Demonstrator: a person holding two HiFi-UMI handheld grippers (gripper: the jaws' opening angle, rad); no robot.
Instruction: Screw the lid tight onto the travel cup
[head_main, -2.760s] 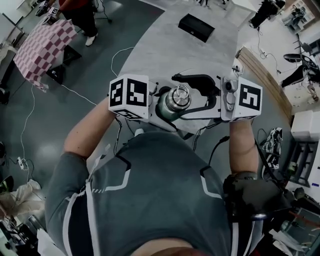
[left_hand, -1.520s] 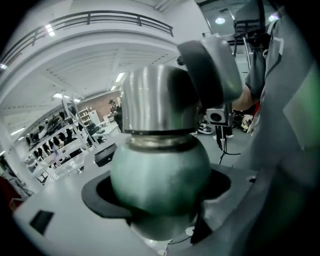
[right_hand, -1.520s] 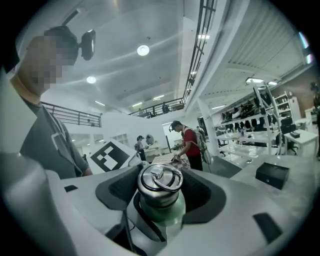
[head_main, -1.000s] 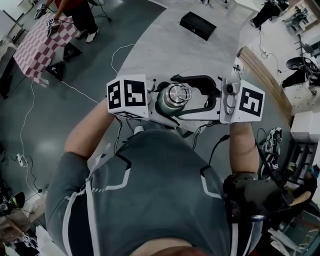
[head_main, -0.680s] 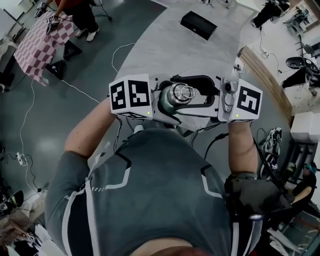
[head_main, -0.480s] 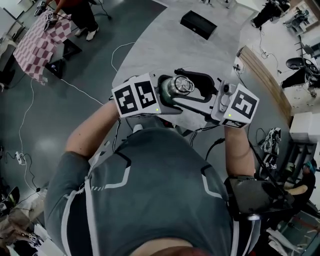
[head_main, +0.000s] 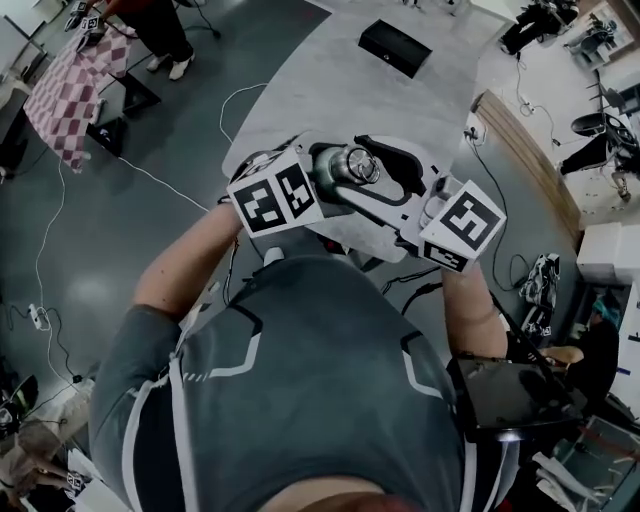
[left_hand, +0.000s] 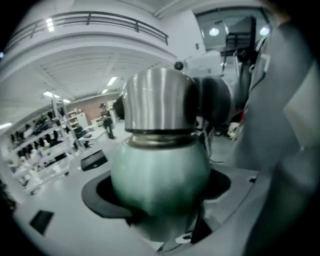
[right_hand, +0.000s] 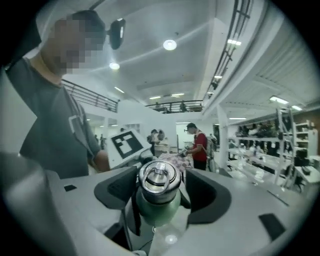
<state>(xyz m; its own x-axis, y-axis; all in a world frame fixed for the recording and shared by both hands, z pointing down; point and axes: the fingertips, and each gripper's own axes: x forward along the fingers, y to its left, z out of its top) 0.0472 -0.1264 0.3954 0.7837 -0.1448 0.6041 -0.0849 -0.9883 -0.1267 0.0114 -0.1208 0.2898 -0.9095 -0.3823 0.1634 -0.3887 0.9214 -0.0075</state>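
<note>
the travel cup (left_hand: 160, 170) is held in the air over the near edge of the counter (head_main: 330, 80), close in front of the person's chest. the left gripper (left_hand: 160, 195) is clamped on its green body: in the left gripper view the black pads sit tight against both sides of it, with the steel lid (right_hand: 159, 179) at 12 o'clock above the jaws.

in the head view the cup's long axis runs from about 8 o'clock to 2 o'clock, with the lid at the 2 o'clock end and tipped up toward the camera. the left marker cube is at 8 o'clock from the cup and the right one at 4 o'clock from the lid.

the right gripper (right_hand: 161, 191) meets the lid end-on, so its view looks straight at the lid's ring top, centred between the jaws. those jaws stand wide and have just been opening. the lid is between them, with a dark gap on its 3 o'clock side, so i judge they are not gripping it. the right hand is the one placed to turn the lid, and it must close on it first.

the left forearm (head_main: 185, 270) reaches in from 7 o'clock, the right forearm (head_main: 470, 310) from 6 o'clock. both grippers are angled in toward each other.
</note>
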